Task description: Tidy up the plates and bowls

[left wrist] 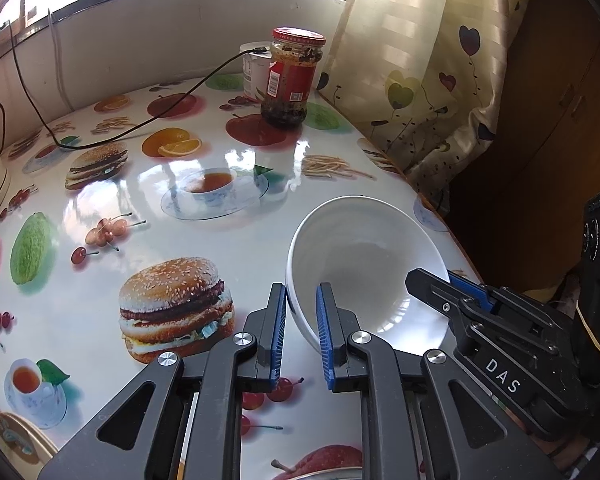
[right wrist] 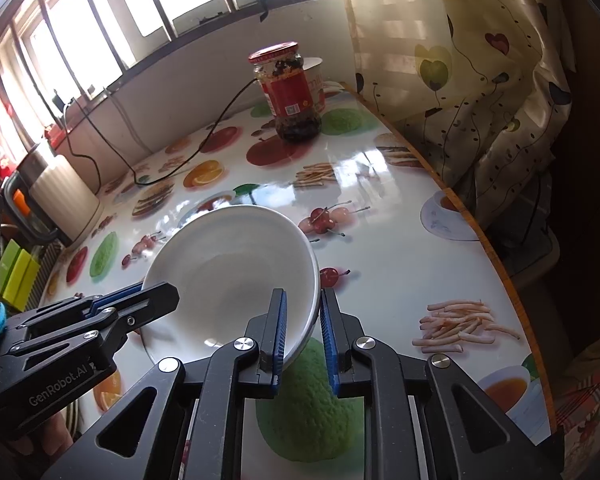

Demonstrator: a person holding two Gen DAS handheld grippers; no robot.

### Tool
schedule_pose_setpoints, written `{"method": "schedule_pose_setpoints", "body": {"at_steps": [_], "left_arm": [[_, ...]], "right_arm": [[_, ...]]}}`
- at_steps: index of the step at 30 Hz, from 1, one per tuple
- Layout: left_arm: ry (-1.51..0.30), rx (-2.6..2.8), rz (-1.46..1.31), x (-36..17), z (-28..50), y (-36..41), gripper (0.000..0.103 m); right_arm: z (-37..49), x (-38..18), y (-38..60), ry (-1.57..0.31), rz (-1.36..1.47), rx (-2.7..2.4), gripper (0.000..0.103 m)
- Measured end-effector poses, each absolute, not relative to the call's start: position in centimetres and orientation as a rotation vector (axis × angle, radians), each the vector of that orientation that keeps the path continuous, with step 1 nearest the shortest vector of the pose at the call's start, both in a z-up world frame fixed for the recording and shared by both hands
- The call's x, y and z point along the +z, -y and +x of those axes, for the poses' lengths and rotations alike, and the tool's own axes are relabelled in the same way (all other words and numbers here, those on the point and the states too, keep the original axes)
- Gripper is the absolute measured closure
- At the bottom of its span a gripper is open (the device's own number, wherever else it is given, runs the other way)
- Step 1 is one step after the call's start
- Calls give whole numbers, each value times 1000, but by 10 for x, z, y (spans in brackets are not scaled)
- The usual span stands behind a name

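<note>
A white bowl (left wrist: 364, 264) is held tilted above the table with the food-print cloth (left wrist: 140, 208). My left gripper (left wrist: 302, 328) is shut on the bowl's left rim, one blue pad inside and one outside. My right gripper (right wrist: 304, 328) is shut on the opposite rim of the same bowl (right wrist: 228, 272). Each gripper shows in the other's view: the right one (left wrist: 452, 284) at the bowl's right edge, the left one (right wrist: 144, 298) at its left edge.
A red-lidded jar (left wrist: 292, 76) and a white cup (left wrist: 254, 68) stand at the table's far end, with a black cable (left wrist: 148, 120) across the cloth. A curtain (left wrist: 420, 80) hangs along the right edge. A white appliance (right wrist: 68, 196) and green blocks (right wrist: 16, 276) sit at the left.
</note>
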State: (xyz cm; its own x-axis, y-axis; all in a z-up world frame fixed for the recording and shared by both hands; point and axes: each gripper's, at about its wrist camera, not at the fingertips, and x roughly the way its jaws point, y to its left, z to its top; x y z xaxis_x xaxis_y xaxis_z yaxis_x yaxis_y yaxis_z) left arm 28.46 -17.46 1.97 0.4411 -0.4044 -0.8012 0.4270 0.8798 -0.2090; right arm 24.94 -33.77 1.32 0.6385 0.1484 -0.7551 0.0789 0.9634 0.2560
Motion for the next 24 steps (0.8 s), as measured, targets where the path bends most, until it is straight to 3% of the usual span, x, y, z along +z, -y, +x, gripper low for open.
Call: {"method": "schedule_pose_setpoints", "body": {"at_steps": [24], "left_arm": [[-926,-523,-19,50,252,153,88]], "right_arm": [[213,50,323,-806,263,63,87]]}}
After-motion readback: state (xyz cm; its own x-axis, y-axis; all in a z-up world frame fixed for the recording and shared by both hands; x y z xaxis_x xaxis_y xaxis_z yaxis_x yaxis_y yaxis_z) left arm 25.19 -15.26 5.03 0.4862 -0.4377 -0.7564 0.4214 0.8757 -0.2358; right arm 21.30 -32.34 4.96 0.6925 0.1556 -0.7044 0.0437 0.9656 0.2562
